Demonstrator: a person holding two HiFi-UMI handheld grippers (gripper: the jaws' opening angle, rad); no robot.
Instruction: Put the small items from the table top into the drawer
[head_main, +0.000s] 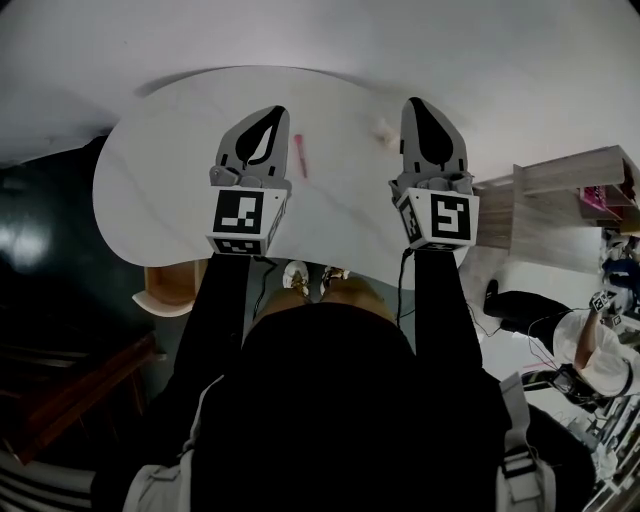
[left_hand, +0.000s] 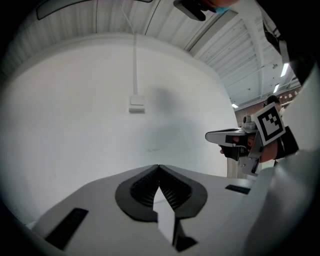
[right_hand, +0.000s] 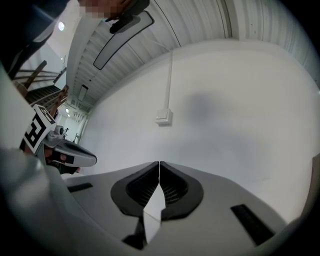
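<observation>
A white rounded table (head_main: 160, 190) fills the middle of the head view. On it lie a thin pink stick-like item (head_main: 299, 156) and a small pale item (head_main: 383, 133). My left gripper (head_main: 271, 113) hovers over the table just left of the pink item, jaws shut and empty. My right gripper (head_main: 416, 104) hovers just right of the pale item, also shut with nothing in it. Both gripper views look level at a white wall, with the left gripper (left_hand: 159, 168) and the right gripper (right_hand: 159, 164) closed tip to tip. No table item shows in them.
A light wooden cabinet (head_main: 560, 185) stands to the table's right. Beyond it a person (head_main: 600, 350) sits among cables. A tan seat (head_main: 170, 292) pokes out under the table's near edge. A wall switch (left_hand: 136, 103) sits ahead, and dark stairs (head_main: 60, 390) are at the lower left.
</observation>
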